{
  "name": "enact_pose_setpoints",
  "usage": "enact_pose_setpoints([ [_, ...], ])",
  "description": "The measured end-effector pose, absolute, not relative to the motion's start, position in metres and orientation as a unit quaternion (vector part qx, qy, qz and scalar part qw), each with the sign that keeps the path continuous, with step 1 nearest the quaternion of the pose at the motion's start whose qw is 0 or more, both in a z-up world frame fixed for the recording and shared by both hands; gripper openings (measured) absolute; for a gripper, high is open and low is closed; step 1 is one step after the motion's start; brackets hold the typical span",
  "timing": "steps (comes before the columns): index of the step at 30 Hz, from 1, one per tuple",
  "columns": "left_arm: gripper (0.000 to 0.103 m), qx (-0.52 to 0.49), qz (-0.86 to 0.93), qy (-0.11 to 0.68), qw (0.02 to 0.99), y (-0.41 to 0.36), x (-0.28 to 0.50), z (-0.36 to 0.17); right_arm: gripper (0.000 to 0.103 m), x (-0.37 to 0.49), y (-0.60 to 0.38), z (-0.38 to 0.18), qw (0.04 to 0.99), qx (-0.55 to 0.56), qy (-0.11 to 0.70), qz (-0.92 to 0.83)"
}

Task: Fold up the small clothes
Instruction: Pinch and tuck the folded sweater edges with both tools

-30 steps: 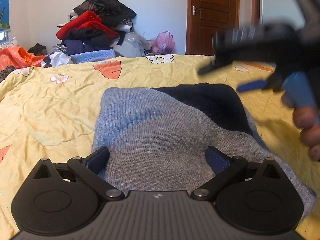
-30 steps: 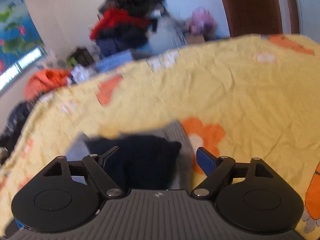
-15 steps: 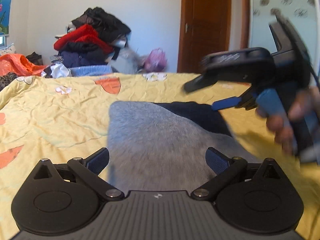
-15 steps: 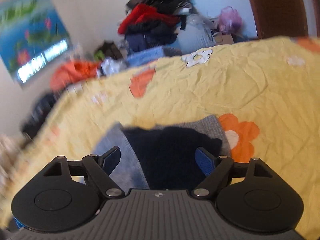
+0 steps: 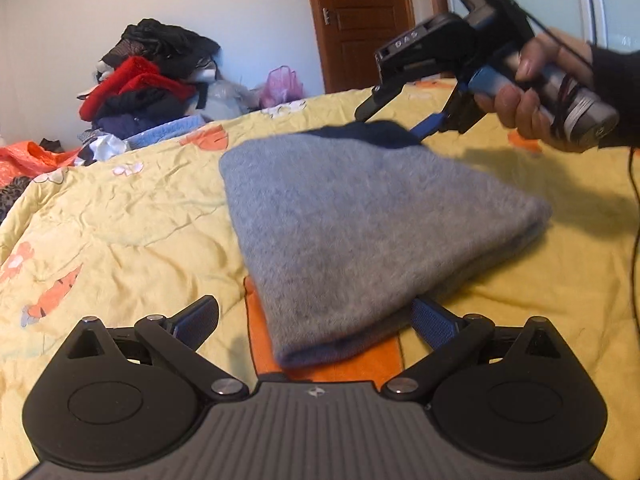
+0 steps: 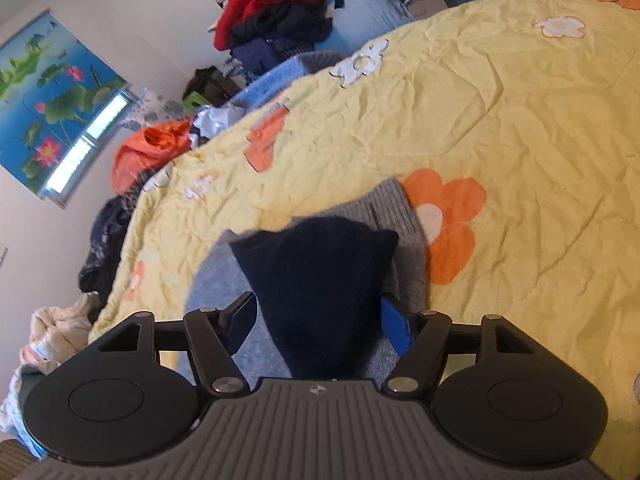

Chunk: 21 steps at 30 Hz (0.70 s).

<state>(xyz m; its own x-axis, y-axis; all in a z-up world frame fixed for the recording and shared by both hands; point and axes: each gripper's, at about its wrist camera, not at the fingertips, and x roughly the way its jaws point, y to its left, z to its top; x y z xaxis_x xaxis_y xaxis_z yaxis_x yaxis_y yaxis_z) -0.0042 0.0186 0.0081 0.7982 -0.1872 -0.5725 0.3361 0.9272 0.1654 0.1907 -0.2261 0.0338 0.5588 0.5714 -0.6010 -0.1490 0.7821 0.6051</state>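
A folded grey knit garment [image 5: 360, 216] lies on the yellow flowered bedspread [image 5: 120, 208], with a navy part [image 6: 320, 276] at its far end. My left gripper [image 5: 316, 320] stands open, and the garment's near end lies between its fingers without being pressed. A hand [image 5: 532, 92] holds my right gripper [image 5: 394, 120] over the far end. In the right wrist view my right gripper [image 6: 318, 324] has its jaws closing around the navy part, which fills the gap between the fingers; I see no pinch.
A heap of red, black and blue clothes [image 5: 148, 80] rises beyond the bed's far side, beside a pink bag [image 5: 282, 84] and a wooden door [image 5: 360, 20]. Orange cloth [image 6: 152, 148] and dark clothes [image 6: 104, 248] lie along the bed's left edge. A cable [image 5: 634, 200] hangs from the hand.
My left gripper has slid sideways, so the garment's near end now sits between its fingers. The right gripper rolled, sank onto the navy end, and its jaws have narrowed.
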Motion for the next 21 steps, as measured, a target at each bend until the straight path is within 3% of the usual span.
enact_pose_setpoints([
  [4,0.073,0.094,-0.135,0.294,0.942,0.026,0.006,0.012,0.066,0.192,-0.227,0.031,0.849,0.244,0.423,0.203],
  [6,0.072,0.080,-0.137,0.303,0.940,0.027,0.009,0.013,0.061,0.191,-0.227,0.032,0.853,0.235,0.420,0.201],
  [14,0.072,0.096,-0.118,0.278,0.948,0.020,-0.001,0.012,0.059,0.195,-0.223,0.028,0.857,0.230,0.413,0.206],
  [15,0.065,0.101,-0.116,0.270,0.950,0.018,-0.003,0.013,0.053,0.195,-0.221,0.027,0.860,0.221,0.411,0.205],
  [16,0.048,0.105,-0.117,0.263,0.952,0.016,-0.004,0.014,0.047,0.195,-0.220,0.027,0.865,0.211,0.408,0.202],
  [18,0.041,0.109,-0.118,0.271,0.949,0.013,-0.001,0.014,0.020,0.194,-0.222,0.029,0.869,0.208,0.399,0.204],
  [19,0.031,0.109,-0.117,0.275,0.948,0.012,0.001,0.012,0.017,0.194,-0.225,0.032,0.870,0.215,0.394,0.204],
  [20,0.029,0.109,-0.118,0.280,0.947,0.011,0.002,0.011,0.009,0.194,-0.226,0.037,0.874,0.215,0.386,0.203],
  [21,0.029,0.109,-0.117,0.280,0.946,0.010,0.003,0.010,0.009,0.193,-0.228,0.044,0.878,0.215,0.376,0.205],
])
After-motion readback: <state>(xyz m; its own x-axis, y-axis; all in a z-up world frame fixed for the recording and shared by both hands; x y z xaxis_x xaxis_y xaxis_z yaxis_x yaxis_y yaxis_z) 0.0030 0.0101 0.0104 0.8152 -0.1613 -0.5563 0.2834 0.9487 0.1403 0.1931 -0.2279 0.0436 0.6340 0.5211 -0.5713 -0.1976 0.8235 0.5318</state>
